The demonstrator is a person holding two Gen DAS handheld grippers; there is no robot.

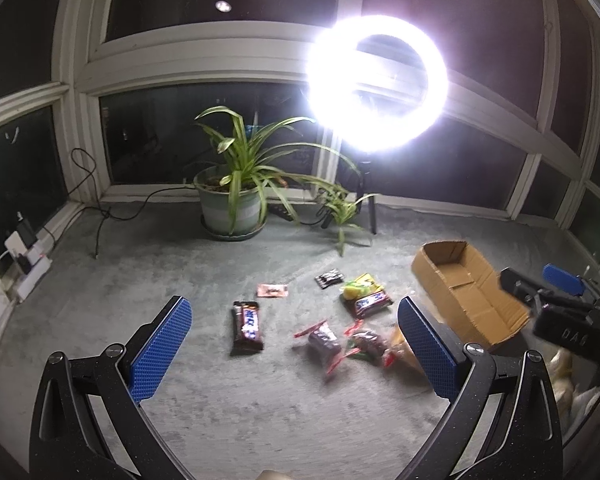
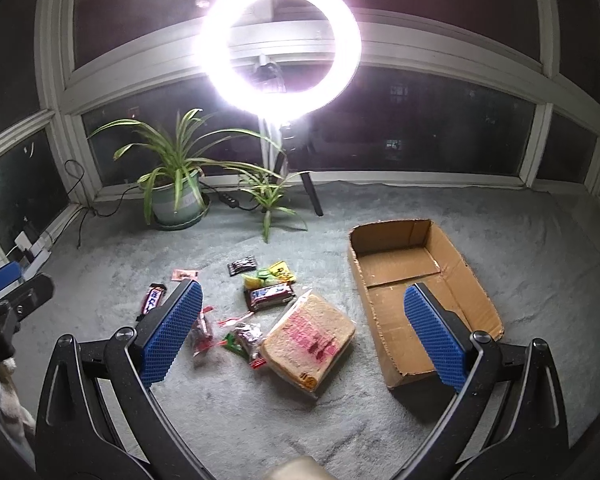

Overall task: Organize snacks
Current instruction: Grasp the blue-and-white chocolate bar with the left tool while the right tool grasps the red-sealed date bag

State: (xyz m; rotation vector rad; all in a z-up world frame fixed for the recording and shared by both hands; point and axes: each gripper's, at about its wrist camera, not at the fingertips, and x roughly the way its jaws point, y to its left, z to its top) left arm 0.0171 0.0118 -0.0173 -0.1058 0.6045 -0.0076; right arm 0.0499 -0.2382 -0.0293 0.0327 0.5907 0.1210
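Snacks lie scattered on grey carpet. A brown chocolate bar lies left of the pile; a second bar lies beside a yellow-green packet. Two red-ended wrapped candies lie in front. A bagged slice of bread lies beside an open, empty cardboard box. My left gripper is open and empty above the candies. My right gripper is open and empty above the bread. The box also shows in the left wrist view, with the right gripper beside it.
A small black packet and an orange packet lie behind the pile. A potted plant, a smaller plant and a ring light on a tripod stand by the windows. A power strip with cables sits at the left.
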